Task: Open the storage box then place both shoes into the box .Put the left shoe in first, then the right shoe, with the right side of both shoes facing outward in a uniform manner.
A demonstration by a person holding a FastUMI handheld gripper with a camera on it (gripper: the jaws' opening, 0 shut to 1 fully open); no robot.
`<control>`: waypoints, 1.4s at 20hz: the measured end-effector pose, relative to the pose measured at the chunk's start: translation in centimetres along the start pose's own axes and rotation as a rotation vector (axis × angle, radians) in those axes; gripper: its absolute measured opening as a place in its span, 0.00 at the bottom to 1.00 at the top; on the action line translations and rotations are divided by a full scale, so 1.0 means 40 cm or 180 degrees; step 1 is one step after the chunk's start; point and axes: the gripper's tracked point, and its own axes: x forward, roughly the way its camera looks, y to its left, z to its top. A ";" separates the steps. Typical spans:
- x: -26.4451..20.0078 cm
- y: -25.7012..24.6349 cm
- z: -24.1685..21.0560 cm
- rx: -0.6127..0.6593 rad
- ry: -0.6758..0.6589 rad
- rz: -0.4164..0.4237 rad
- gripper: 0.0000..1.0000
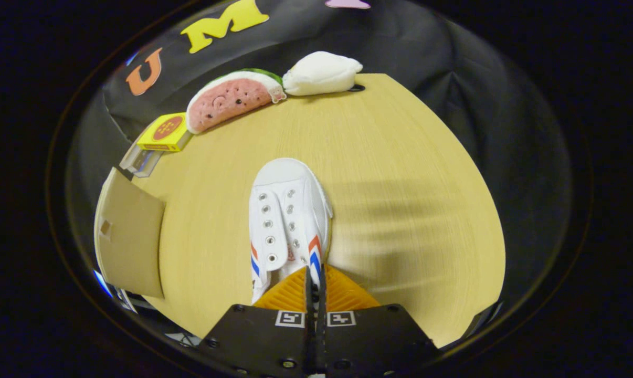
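Gripper view: gripper (314,277) fingers closed together, pinching shoe (287,220) heel rim; box (130,239) at 9 o'clock. Carry level, toe forward.

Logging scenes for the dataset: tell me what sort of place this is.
Likely a staged recording booth: a wooden table against draped black cloth, with plush props like a watermelon slice. The tongs look shut on a white shoe.

yellow box (165,132): a round red emblem with small yellow marks on its top, too small to read
gripper (314,275): two square black-and-white coded markers on its body, one on each side of the closed jaws; no words
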 end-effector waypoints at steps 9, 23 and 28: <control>-0.148 0.111 -0.059 0.0347 -0.0019 0.0262 0.00; -0.415 0.676 -0.024 0.0350 -0.0669 0.0526 0.00; -0.398 0.893 -0.044 0.0197 -0.0784 0.0534 0.00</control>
